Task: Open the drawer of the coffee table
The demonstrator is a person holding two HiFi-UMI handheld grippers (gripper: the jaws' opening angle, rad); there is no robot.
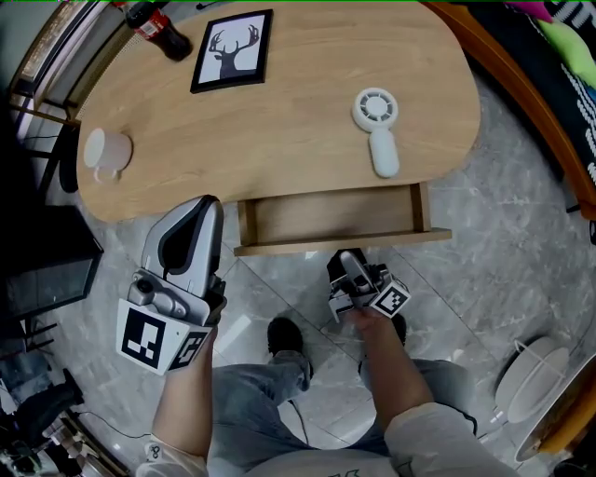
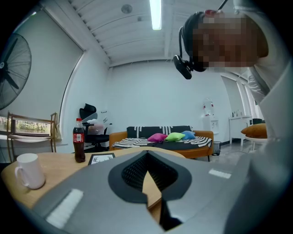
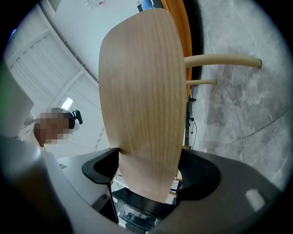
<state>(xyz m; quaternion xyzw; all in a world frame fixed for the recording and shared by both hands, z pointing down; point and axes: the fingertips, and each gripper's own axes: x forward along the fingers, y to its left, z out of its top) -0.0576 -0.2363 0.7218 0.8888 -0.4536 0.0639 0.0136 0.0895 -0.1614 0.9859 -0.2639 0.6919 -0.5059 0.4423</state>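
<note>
Room: grey marbled floor [image 1: 521, 233] under a pale wooden coffee table [image 1: 307, 149], seen from above in the head view.
Drawer: the drawer [image 1: 331, 216] stands pulled out from the table's near edge, and its inside is bare wood.
Right gripper: the right gripper [image 1: 352, 265] sits at the middle of the drawer front [image 1: 279, 248]. Its own view shows that panel filling the gap, with a jaw clamped on each face.
Left gripper: the left gripper [image 1: 207, 207] hovers by the table's near left edge. Its jaws are pressed together with nothing between them.
Tabletop: cola bottle [image 1: 160, 28], framed deer picture [image 1: 233, 49], mug [image 1: 107, 151] and handheld fan [image 1: 377, 121].
Left gripper view only: a sofa [image 2: 160, 137] with coloured cushions [image 2: 174, 136].
Right gripper view only: the table legs [image 3: 219, 61], seen from below.
</note>
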